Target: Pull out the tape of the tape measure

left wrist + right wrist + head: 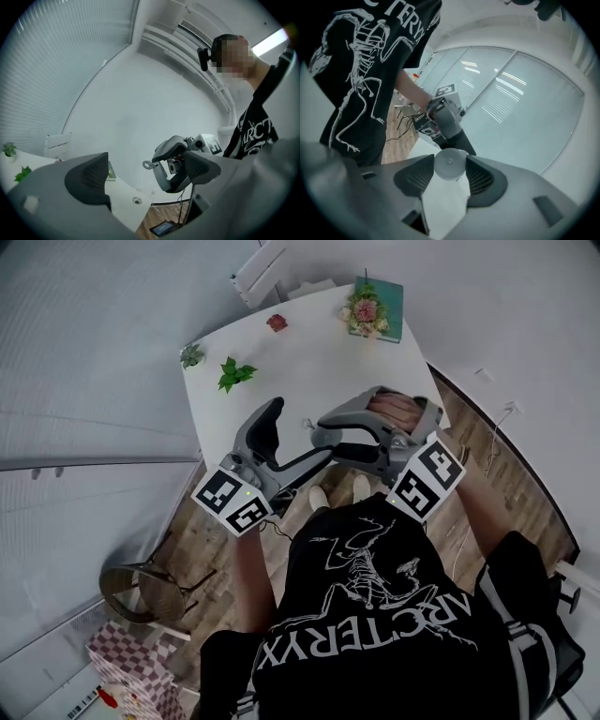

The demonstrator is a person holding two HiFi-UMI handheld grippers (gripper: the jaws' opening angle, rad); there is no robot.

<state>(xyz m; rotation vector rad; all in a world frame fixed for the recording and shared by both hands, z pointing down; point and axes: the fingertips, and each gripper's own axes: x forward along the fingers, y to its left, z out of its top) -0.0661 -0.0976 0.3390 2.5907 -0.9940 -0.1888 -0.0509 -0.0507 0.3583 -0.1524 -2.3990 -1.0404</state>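
Note:
In the right gripper view my right gripper [449, 169] is shut on a small round grey tape measure [449, 164], one pad on each side of it. From the left gripper view that tape measure [175, 166] sits in the right gripper's jaws with a metal ring tab [147, 164] sticking out toward me. My left gripper [147, 180] is wide open with nothing between its pads, a short way from the ring. In the head view both grippers hang over the table's near edge, the left gripper [286, 439] facing the right gripper [321, 430], with the ring tab [307, 424] between them.
The white table [281, 371] carries two small green plants [234, 373], a red item [277, 322] and a teal book with flowers [370, 310] at the far side. A wire chair [141, 592] stands on the wood floor at lower left. My body is close behind.

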